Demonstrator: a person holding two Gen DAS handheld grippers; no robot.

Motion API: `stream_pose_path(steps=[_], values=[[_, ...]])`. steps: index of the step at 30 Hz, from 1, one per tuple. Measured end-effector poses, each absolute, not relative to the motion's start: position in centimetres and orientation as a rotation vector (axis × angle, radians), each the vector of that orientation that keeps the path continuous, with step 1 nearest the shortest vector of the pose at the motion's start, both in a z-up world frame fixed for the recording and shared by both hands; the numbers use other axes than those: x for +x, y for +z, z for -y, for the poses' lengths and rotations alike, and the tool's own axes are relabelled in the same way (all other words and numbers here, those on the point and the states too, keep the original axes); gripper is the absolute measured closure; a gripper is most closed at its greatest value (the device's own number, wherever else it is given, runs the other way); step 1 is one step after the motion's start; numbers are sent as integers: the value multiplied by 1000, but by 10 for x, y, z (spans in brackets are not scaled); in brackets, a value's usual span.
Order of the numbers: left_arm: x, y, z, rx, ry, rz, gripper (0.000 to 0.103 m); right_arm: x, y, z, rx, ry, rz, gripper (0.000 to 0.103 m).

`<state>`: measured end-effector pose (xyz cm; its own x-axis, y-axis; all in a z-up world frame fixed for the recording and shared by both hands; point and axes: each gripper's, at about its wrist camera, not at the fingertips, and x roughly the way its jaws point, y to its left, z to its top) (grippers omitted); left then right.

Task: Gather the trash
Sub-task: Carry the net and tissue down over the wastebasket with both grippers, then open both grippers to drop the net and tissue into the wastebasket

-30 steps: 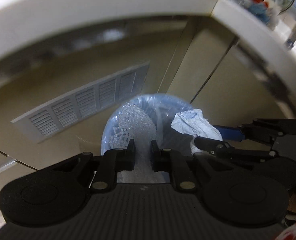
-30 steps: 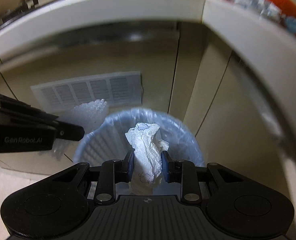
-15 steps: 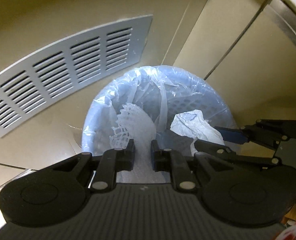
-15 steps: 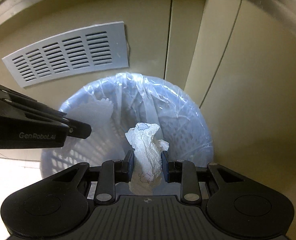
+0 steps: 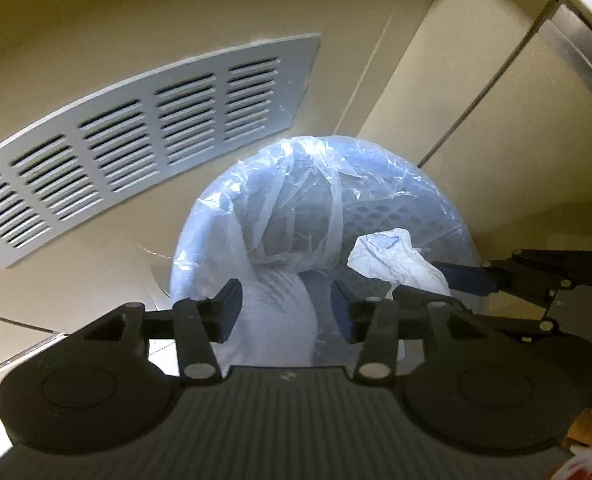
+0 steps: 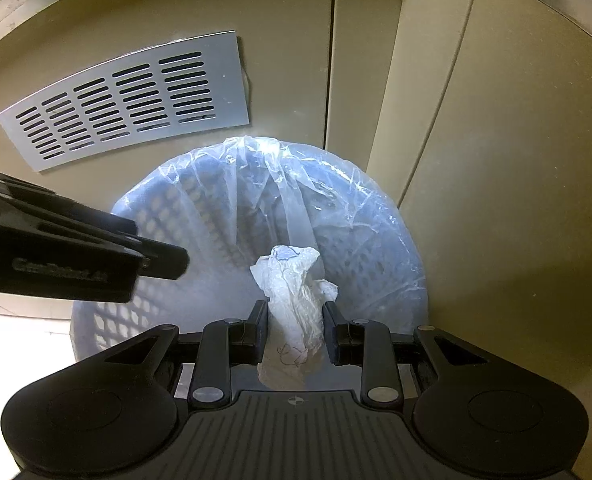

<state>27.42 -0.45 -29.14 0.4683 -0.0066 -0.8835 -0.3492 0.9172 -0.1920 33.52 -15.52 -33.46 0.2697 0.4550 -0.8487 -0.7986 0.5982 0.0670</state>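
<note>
A blue perforated bin (image 5: pixel 436 200) (image 6: pixel 396 240) lined with a clear bag stands below both grippers. My left gripper (image 5: pixel 284 296) hangs over its near rim and its jaws are opening. A white foam net (image 5: pixel 279 320) shows blurred in the gap, and the pads stand apart from it. My right gripper (image 6: pixel 294 310) is shut on a crumpled white wrapper (image 6: pixel 291 308) (image 5: pixel 388 252) over the bin's mouth. One of the left gripper's fingers (image 6: pixel 155 258) reaches in from the left of the right wrist view.
A grey vent grille (image 5: pixel 135 152) (image 6: pixel 127 104) sits in the beige cabinet front behind the bin. Cabinet panels (image 6: pixel 496 160) close in on the right. A metal-edged counter rim (image 5: pixel 584 52) overhangs at the top right. Pale floor (image 6: pixel 15 328) shows at the left.
Both grippers have come down from under the counter rim to just over the bin. The left jaws have parted and the foam net has slipped lower between them. The right still grips the wrapper.
</note>
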Motion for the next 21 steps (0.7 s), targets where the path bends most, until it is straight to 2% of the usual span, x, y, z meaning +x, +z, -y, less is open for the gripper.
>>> stream_pose_path(steps=[18,20,21], values=[[245,-284,-8,-374,297,-1063,57,339,-339,142,-382,878,-1004,74],[243,-284,-9,-375,299,-1063,56,340,-341,140,-377,876,-1015,69],[243,-284,-9,-376,302,-1062,56,340,-342,140,-375,873,-1019,55]])
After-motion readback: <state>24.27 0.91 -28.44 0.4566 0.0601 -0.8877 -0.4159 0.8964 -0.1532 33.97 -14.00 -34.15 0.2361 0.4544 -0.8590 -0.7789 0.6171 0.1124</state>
